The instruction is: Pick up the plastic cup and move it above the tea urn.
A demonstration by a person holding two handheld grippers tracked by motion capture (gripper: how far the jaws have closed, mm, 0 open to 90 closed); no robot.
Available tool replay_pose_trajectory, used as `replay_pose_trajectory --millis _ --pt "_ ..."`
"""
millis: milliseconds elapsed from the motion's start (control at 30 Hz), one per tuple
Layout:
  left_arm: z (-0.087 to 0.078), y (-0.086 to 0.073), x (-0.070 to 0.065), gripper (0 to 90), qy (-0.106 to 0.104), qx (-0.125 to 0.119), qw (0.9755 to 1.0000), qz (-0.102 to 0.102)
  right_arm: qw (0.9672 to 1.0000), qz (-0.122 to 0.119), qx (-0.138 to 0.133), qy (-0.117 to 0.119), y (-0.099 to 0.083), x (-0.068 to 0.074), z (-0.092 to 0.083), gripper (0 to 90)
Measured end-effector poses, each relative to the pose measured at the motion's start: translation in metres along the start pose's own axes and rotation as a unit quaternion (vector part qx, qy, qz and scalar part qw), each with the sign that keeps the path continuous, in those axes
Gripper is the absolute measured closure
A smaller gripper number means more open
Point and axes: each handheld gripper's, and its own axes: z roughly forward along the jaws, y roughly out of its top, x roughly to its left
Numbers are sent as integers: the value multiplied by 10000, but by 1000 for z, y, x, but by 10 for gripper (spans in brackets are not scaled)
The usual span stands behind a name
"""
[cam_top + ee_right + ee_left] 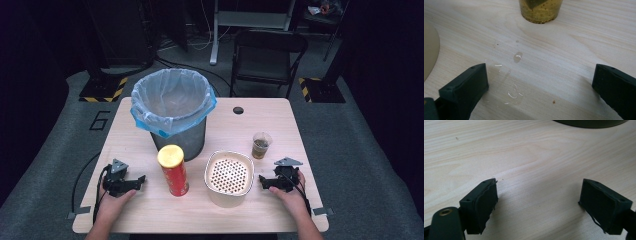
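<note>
The right gripper rests low on the table, jaws spread wide and empty, apparently lined up on the cup of brownish liquid just ahead of it. Small wet drops lie between them; the perforated container stands beside its jaws. The left gripper likewise rests wide open, holding nothing

- Lined trash bin at table back-left
- Chips can just in front of bin
- Perforated-lid container right of can
- Cup of liquid behind-right of container
- Left gripper left of can, right gripper right of container, in front of cup
</note>
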Motion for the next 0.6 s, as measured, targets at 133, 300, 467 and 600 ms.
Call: replay_pose_trajectory --millis 133,300,467,600 --pt "1 0 -1 151 64 -55 9999 -68 10000 1 -1 1 0 0 0 0" --pt "1 0 -1 151 68 -58 9999 -74 10000 -20 -28 26 0 0 0 18" --pt "1 0 -1 151 73 -50 9999 -76 10000 -3 -84 10 -1 2 -2 67" --pt "0 -1 -1 151 95 -65 9999 -82 9999 -85 -100 96 2 1 -7 347"
